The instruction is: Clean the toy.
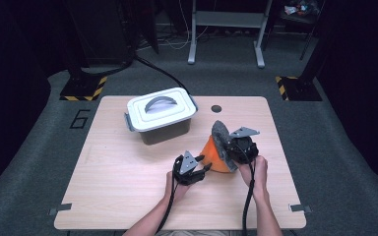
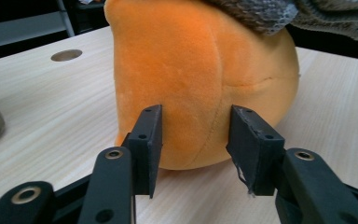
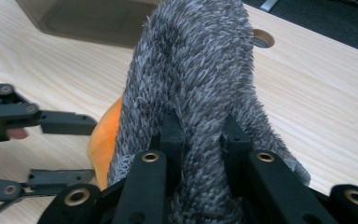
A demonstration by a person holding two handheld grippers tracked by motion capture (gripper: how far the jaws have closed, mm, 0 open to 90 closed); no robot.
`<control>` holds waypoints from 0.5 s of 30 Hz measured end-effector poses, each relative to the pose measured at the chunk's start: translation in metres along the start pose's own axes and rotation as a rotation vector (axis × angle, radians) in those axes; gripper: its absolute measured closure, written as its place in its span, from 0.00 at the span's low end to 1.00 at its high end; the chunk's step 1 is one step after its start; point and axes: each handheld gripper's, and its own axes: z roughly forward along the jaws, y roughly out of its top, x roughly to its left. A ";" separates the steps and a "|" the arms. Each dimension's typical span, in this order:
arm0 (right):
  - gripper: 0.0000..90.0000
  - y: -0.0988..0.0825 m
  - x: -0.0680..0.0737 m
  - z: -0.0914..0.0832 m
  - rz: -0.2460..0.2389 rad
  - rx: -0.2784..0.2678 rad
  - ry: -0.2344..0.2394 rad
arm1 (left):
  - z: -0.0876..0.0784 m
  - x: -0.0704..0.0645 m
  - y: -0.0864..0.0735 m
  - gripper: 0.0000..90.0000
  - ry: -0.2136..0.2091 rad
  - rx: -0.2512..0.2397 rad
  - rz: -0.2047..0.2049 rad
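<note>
Pale wooden tabletop on grey carpet, with a lidded white storage box standing toward its far left. An orange plush toy with a grey fuzzy part is seen near the table's middle, in front of and to the right of the box, between the two hand-held tools. The grey fuzzy part is clamped between the jaws of the right gripper, by which the toy appears to be held up on the table. The left gripper is held with its jaws apart, just short of the orange body; its pads are seen on either side of the lower bulge, without pressing on it. The step in hand is judged to be a re-grip or a release of the toy's orange side while the grey end is kept secured. For the next move, either a fresh closing of the left jaws on the soft body or a withdrawal is called for; the box lid is shut, so opening would be needed if stowing is intended.
</note>
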 end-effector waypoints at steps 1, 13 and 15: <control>0.84 0.000 0.000 0.000 0.000 0.000 0.000 | 0.001 -0.001 0.000 0.62 -0.004 0.007 0.007; 0.84 -0.003 -0.004 -0.004 0.002 -0.020 -0.021 | 0.005 -0.002 0.000 0.92 -0.004 0.027 0.028; 0.84 -0.005 -0.007 -0.007 0.011 -0.011 -0.046 | 0.005 -0.002 0.000 0.92 -0.006 0.024 0.024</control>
